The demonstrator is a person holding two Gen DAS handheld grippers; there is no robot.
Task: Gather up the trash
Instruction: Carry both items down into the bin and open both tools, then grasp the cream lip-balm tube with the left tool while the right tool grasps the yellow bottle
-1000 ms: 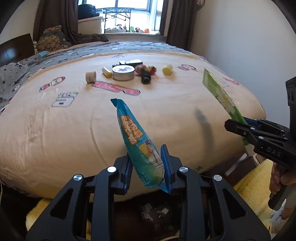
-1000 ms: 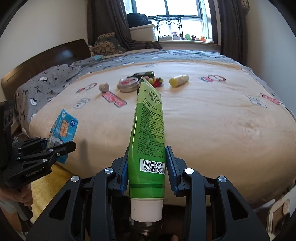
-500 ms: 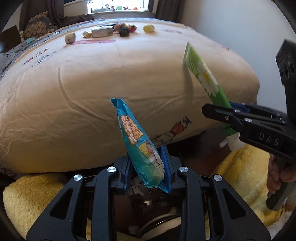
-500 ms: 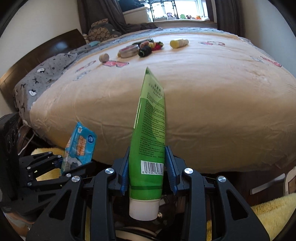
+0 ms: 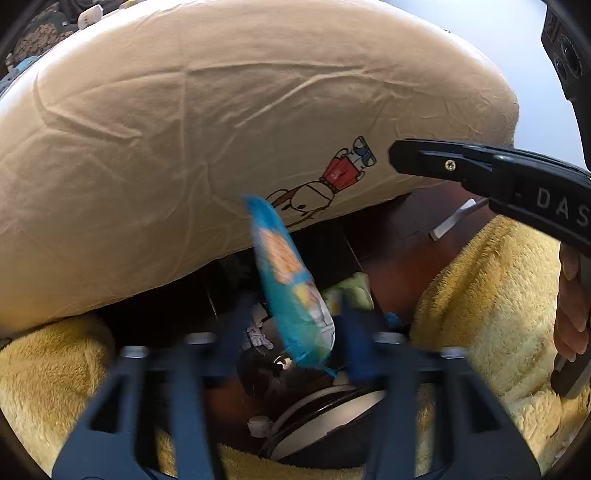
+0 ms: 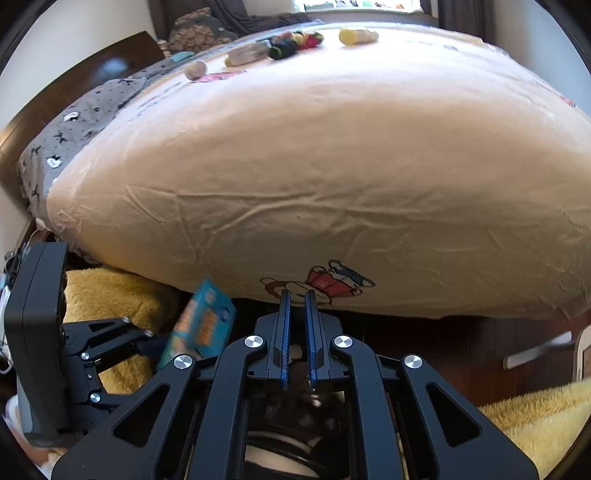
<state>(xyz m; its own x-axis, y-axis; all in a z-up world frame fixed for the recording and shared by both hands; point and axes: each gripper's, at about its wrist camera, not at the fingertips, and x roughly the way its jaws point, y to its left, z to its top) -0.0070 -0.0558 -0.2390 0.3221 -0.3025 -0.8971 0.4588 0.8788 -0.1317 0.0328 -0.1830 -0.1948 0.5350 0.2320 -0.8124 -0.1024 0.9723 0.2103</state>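
Blue snack wrapper [image 5: 291, 295] between opening left gripper [image 5: 291, 328] jaws, right gripper [image 6: 297, 332] pressed together empty; risk: wrapper drifts past bin [image 5: 325, 417] rim.

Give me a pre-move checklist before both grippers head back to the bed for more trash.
1. Right gripper empty: ok, jaws shut with nothing between them.
2. Left gripper has let go: ok, jaws opening; the blue snack packet sits loose between them.
3. Packet clear of the left fingers: not ok, it is between them yet.
4. Trash bin under the packet: ok, its rim shows just below.
5. Green tube in the bin: cannot tell, it is in neither view.
6. Trash left on the bed: ok, yellow bottle and other small items lie at the far side.
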